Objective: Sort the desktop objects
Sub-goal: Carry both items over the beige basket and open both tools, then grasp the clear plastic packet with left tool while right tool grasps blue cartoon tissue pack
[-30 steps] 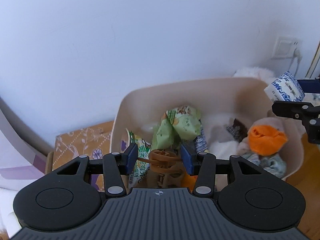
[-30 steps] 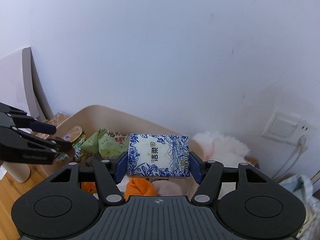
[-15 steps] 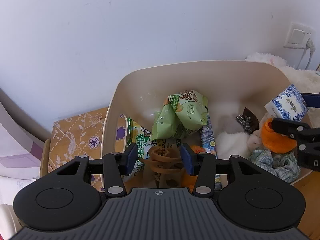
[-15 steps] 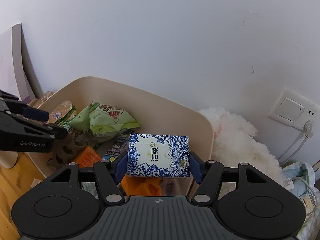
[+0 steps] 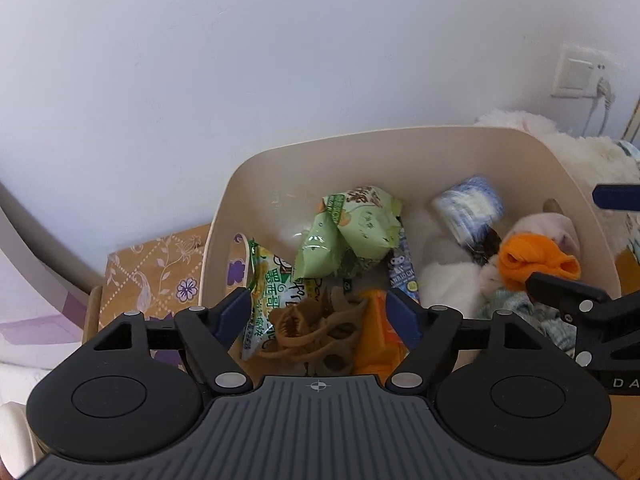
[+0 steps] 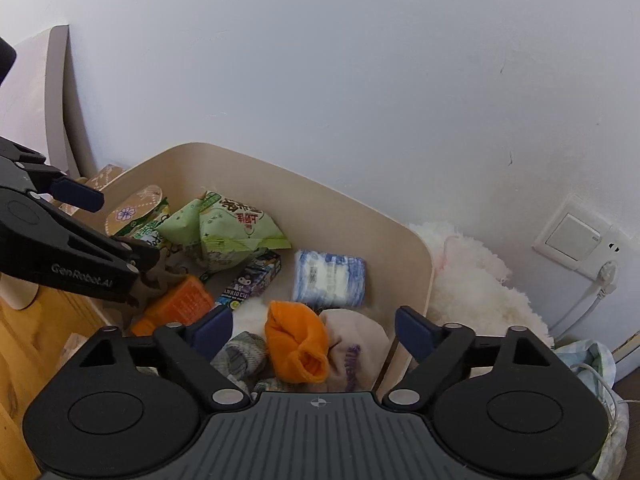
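Observation:
A beige bin (image 5: 360,136) (image 6: 280,168) stands against the wall, and both grippers hang over it. My left gripper (image 5: 318,312) is opening. A brown hair claw clip (image 5: 316,332) lies loose between and below its fingers, and neither pad touches it. My right gripper (image 6: 314,328) is opening too, with nothing between its fingers. The blue-and-white tissue pack (image 6: 330,278) (image 5: 468,208) is blurred and free of it, down in the bin by the far wall. The bin also holds green snack bags (image 5: 352,232) and an orange cloth (image 6: 296,344).
The bin also has an orange pack (image 6: 180,304), a small dark box (image 6: 252,280) and plush items in it. A white fluffy thing (image 6: 472,292) and a wall socket (image 6: 576,236) are to its right. A patterned paper bag (image 5: 156,272) stands to its left, on a wooden tabletop (image 6: 16,360).
Both grippers have opened. The hair clip is loose between the left fingers, and the tissue pack has dropped from the right gripper into the bin. The right gripper moved in over the bin.

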`<state>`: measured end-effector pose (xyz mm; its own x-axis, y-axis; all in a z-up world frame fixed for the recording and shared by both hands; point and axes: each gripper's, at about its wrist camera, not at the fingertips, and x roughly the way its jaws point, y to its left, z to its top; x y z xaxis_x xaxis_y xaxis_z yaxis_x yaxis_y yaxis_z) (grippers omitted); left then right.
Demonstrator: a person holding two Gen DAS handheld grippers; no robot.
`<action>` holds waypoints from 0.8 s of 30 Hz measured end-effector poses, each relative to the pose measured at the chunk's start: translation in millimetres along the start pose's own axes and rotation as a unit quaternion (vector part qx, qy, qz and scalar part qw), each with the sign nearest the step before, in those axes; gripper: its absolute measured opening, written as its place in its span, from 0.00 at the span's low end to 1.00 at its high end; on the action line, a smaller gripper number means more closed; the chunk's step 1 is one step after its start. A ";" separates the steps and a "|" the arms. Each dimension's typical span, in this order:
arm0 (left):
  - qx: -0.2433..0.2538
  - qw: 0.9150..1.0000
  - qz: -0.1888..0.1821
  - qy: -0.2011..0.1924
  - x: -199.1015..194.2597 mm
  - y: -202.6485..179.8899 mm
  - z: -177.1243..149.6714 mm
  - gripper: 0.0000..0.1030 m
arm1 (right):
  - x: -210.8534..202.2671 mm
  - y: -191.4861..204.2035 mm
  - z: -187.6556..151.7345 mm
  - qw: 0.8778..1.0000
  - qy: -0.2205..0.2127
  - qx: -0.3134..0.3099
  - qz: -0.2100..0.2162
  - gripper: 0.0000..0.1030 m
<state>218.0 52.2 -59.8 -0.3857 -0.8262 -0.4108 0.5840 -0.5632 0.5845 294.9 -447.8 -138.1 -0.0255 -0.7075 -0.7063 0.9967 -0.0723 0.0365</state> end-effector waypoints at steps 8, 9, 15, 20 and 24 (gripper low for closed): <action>0.000 1.000 -0.016 -0.018 -16.9 -3.3 -9.9 0.74 | -23.0 -1.2 -3.8 0.999 -0.027 0.027 -0.007 1.00; -0.001 1.000 -0.018 -0.019 -18.9 -3.1 -11.3 0.74 | -26.6 -1.0 -4.6 0.999 -0.030 0.028 -0.008 1.00; -0.004 0.998 -0.042 -0.036 -41.2 6.7 -22.9 0.74 | -52.0 0.8 -15.1 0.997 -0.056 0.056 -0.020 1.00; 0.022 0.997 -0.065 -0.043 -53.7 18.7 -37.6 0.76 | -72.2 7.7 -38.4 0.990 -0.068 0.113 -0.055 1.00; 0.042 0.994 -0.089 -0.055 -50.5 30.4 -52.3 0.76 | -76.5 19.5 -62.3 0.984 -0.060 0.160 -0.051 1.00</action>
<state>292.6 77.5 -57.9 -0.5557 -0.7077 -0.4363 0.4406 -0.6957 0.5673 321.1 -351.3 -127.4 -0.1528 -0.7617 -0.6296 0.9137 -0.3517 0.2037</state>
